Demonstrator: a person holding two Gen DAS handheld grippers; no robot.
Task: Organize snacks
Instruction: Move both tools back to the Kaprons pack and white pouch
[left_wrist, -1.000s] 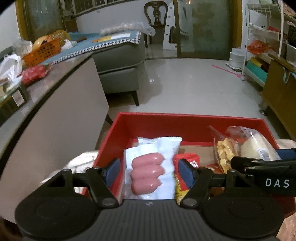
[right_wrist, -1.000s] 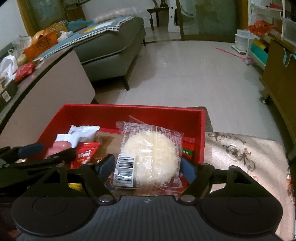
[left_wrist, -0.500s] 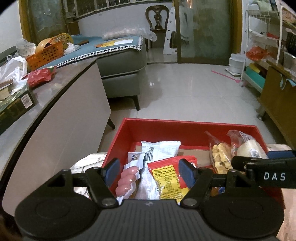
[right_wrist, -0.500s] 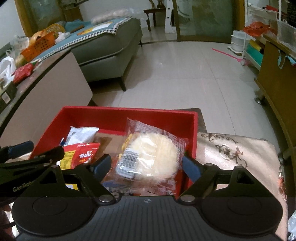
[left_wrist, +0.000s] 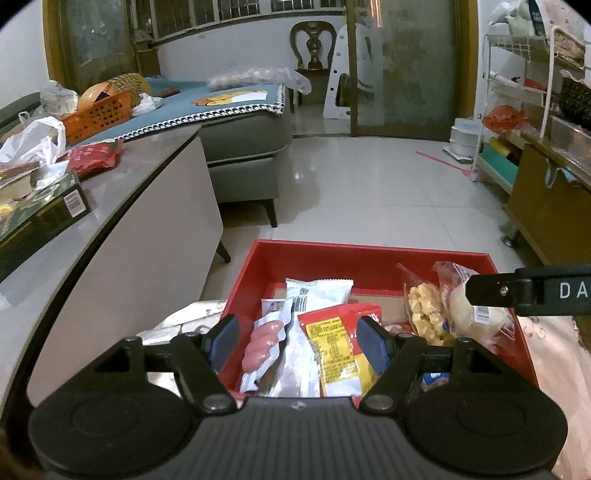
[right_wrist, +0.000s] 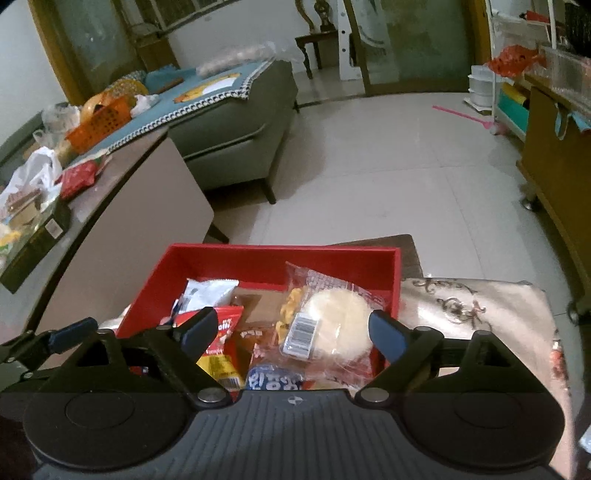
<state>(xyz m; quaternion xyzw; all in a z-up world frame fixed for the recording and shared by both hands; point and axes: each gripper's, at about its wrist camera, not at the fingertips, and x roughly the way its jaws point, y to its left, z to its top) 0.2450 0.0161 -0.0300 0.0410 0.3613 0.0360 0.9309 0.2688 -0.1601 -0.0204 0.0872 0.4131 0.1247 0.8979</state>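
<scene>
Two hand-held grippers hang over a red box (right_wrist: 258, 254) of snacks. The left gripper (left_wrist: 299, 341) stands partly open and empty, a sausage pack (left_wrist: 264, 345) and a red-and-yellow packet (left_wrist: 340, 350) lying loose below, between its fingers. The right gripper (right_wrist: 286, 332) is opening, its pads clear of the round bun in clear wrap (right_wrist: 332, 325) resting in the box just ahead. Releasing well likely means spreading fully before lifting straight off, so no wrapper snags and drags back out.

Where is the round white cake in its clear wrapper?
In the right wrist view, the cake lies in the red box, at its right side, beside a bag of yellow puffs.
</scene>
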